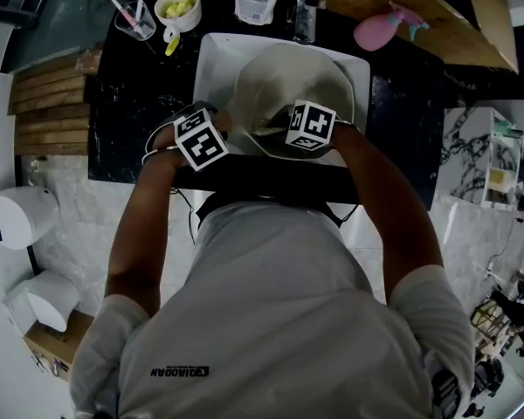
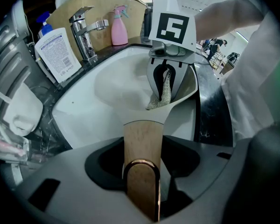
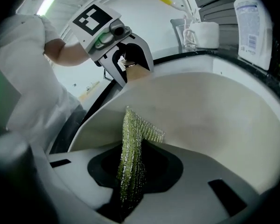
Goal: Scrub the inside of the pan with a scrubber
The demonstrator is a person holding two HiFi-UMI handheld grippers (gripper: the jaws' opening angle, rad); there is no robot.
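Note:
A cream pan (image 1: 288, 81) rests tilted in the white sink (image 1: 211, 59). My left gripper (image 2: 142, 171) is shut on the pan's wooden handle (image 2: 142, 141), at the pan's near-left side. In the head view its marker cube (image 1: 201, 138) hides the jaws. My right gripper (image 3: 130, 181) is shut on a green mesh scrubber (image 3: 133, 139). The scrubber's tip lies against the pan's inner wall (image 3: 205, 115) near the rim. From the left gripper view, the right gripper (image 2: 167, 80) reaches into the pan with the scrubber (image 2: 164, 94) hanging from it.
A chrome faucet (image 2: 84, 31), a pink spray bottle (image 2: 120, 27) and a white soap bottle (image 2: 58, 52) stand behind the sink. On the black counter are a cup of toothbrushes (image 1: 133, 14) and a small bowl (image 1: 178, 9). A wooden board (image 1: 402, 7) lies at back right.

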